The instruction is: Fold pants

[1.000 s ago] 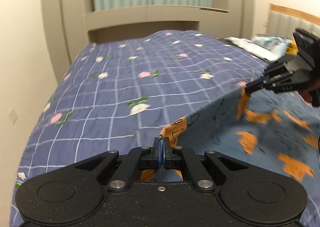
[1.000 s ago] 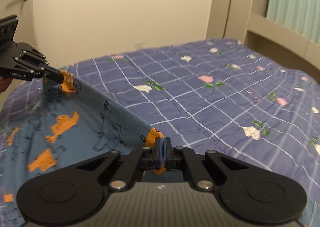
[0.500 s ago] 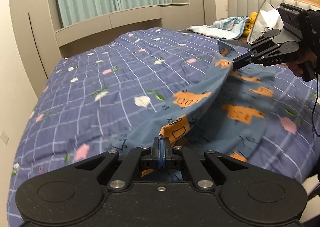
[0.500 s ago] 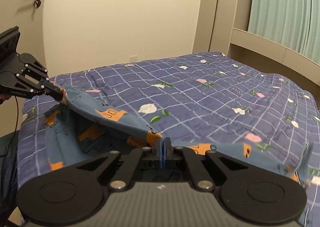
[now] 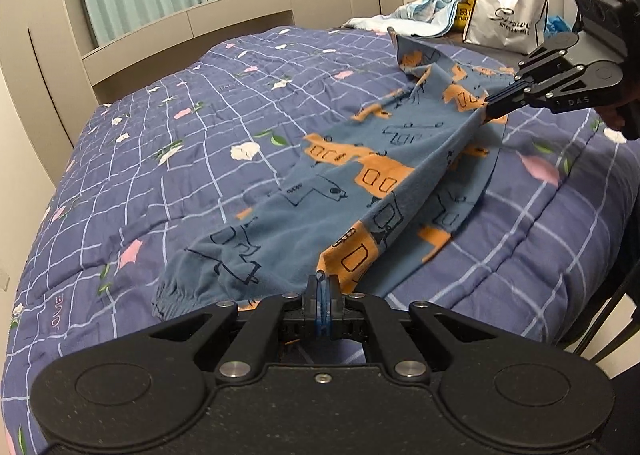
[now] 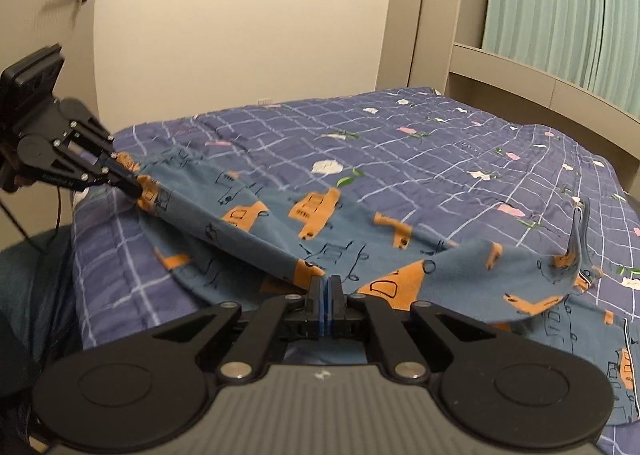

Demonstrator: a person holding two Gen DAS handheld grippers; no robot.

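Blue pants with orange truck prints (image 5: pixel 352 179) lie stretched across the bed, also in the right wrist view (image 6: pixel 304 223). My left gripper (image 5: pixel 321 279) is shut on the pants' edge near the elastic cuff (image 5: pixel 172 291); it shows at the left of the right wrist view (image 6: pixel 134 187). My right gripper (image 6: pixel 327 283) is shut on the same edge further along; it shows at the right of the left wrist view (image 5: pixel 490 109). The held edge runs taut between them, a little above the quilt. The far part (image 6: pixel 576 251) is rumpled and sticks up.
The bed has a blue checked floral quilt (image 5: pixel 200 143). A white shopping bag (image 5: pixel 506 19) and crumpled cloths (image 5: pixel 424 13) sit by the headboard. A door (image 6: pixel 52 15) and wall stand beyond the bed's foot; a curtained window ledge (image 5: pixel 208 19) runs along the far side.
Both grippers have swung the pants over and down onto the bed. The cloth now lies folded along the held edge, lower and flatter than before.
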